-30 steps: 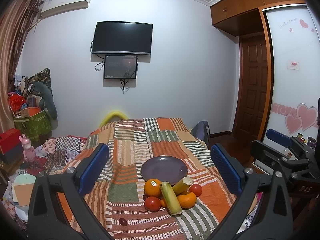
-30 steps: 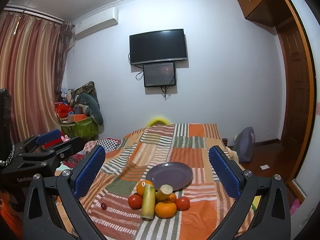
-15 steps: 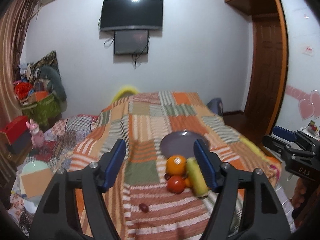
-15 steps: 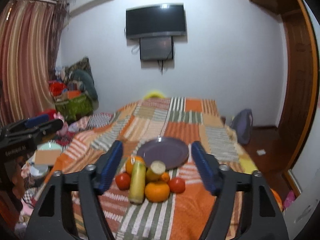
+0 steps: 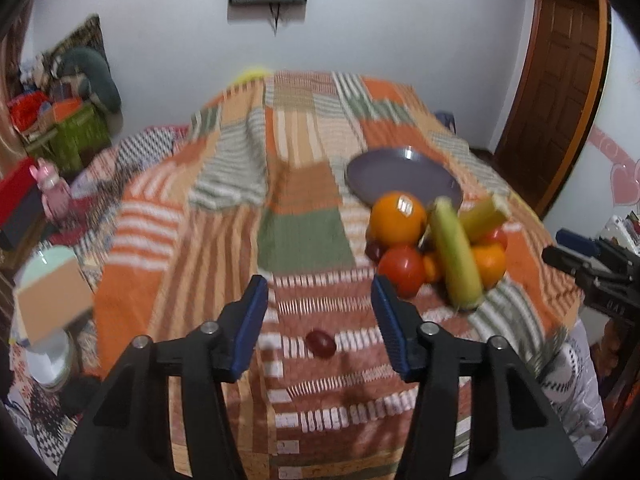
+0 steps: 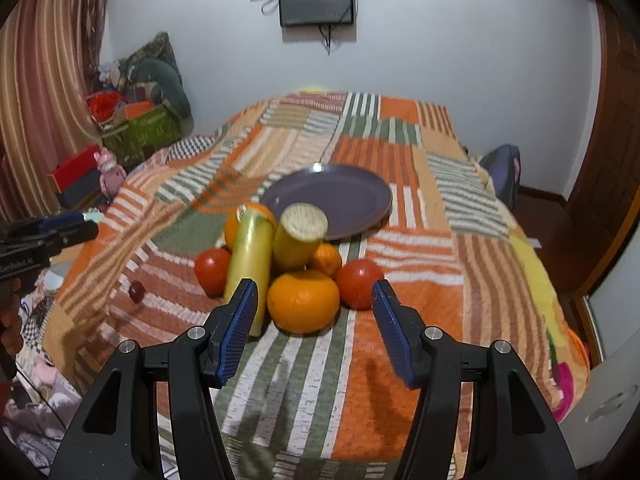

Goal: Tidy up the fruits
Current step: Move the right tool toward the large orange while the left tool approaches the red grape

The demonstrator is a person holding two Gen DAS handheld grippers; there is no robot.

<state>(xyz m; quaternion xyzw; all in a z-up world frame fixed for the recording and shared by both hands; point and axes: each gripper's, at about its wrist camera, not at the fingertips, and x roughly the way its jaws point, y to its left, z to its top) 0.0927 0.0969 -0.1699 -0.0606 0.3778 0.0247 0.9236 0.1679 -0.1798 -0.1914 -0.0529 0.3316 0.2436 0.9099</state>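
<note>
A pile of produce lies on a patchwork quilt: oranges [image 6: 303, 300], tomatoes [image 6: 359, 283], a long corn cob [image 6: 248, 264] and a short corn piece [image 6: 299, 236]. A purple plate [image 6: 340, 200] sits empty just behind the pile. My right gripper [image 6: 314, 312] is open, its jaws either side of the front orange, above and short of it. A small dark red fruit [image 5: 320, 343] lies apart on the quilt. My left gripper [image 5: 318, 312] is open, hovering over it. The pile [image 5: 436, 240] and plate [image 5: 402, 176] are to its right.
The quilt [image 6: 400, 140] covers a bed that drops off at the front and sides. Clutter, a green crate [image 6: 140, 132] and a pink toy [image 5: 52, 188] lie on the floor at left. A wooden door [image 5: 560, 80] stands at right.
Both grippers have moved forward and down toward the quilt. Their jaws have narrowed from wide open but stay open. The left one now sits over the small red fruit.
</note>
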